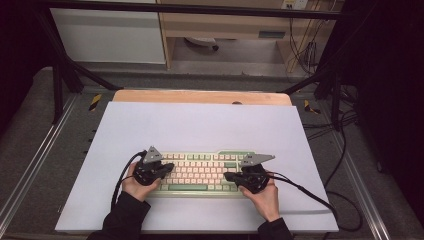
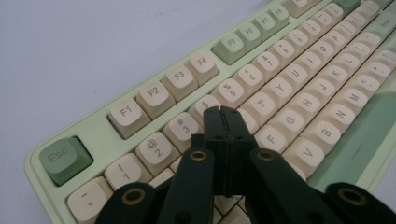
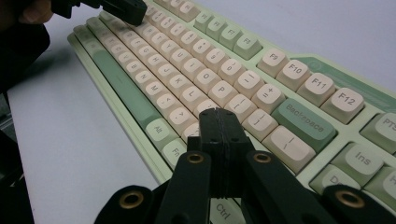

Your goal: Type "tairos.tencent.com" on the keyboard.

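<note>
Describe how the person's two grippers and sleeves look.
Both the left gripper and the right gripper are black, each topped by a grey three-cornered plate and trailing a black cable. Brass-coloured rivets mark the black link arms behind the fingers. The sleeves are black.

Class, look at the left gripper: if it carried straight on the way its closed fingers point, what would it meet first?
Probably the keyboard itself. The left gripper tips down over the cream keys just below the number row, near the 4 key; exactly which key is unclear.
</note>
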Demonstrator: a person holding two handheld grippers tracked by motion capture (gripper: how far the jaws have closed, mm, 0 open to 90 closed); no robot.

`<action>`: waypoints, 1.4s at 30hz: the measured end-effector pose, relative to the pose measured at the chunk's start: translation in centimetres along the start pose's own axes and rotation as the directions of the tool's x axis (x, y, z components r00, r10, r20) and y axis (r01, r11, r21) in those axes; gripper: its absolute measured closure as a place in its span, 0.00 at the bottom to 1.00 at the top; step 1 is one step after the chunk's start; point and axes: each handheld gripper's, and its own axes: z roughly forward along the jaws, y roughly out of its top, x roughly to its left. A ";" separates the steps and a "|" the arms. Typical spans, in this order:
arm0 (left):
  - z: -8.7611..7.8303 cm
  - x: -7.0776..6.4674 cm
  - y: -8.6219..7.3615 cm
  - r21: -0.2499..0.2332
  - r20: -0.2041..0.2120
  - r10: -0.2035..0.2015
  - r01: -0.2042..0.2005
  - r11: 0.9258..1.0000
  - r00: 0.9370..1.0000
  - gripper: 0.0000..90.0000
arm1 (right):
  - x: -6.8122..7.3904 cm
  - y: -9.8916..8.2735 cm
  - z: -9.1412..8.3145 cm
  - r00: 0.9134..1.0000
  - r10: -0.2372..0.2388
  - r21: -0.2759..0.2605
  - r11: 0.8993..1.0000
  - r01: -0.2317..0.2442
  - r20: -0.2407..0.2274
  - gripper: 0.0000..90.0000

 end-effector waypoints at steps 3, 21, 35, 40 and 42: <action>0.0 0.0 0.0 0.000 0.000 0.001 -0.001 1.000 1.000 1.00 | 0.0 0.0 0.0 1.000 0.002 0.001 1.000 -0.002 0.000 1.00; 0.3 -0.1 -0.2 0.003 0.003 0.009 -0.009 1.000 1.000 1.00 | 0.0 0.0 0.0 1.000 -0.001 0.002 1.000 0.001 0.002 1.00; -0.5 -0.4 0.0 -0.013 0.011 0.016 -0.015 1.000 1.000 1.00 | 0.0 0.1 -0.3 1.000 -0.004 -0.010 1.000 0.004 0.004 1.00; -0.9 -0.5 0.1 -0.017 0.019 0.020 -0.019 1.000 1.000 1.00 | 0.1 0.2 -0.3 1.000 0.005 -0.019 1.000 -0.005 0.000 1.00; -1.1 -0.5 0.0 -0.018 0.021 0.021 -0.021 1.000 1.000 1.00 | 0.2 0.2 -0.2 1.000 0.007 -0.021 1.000 -0.007 -0.003 1.00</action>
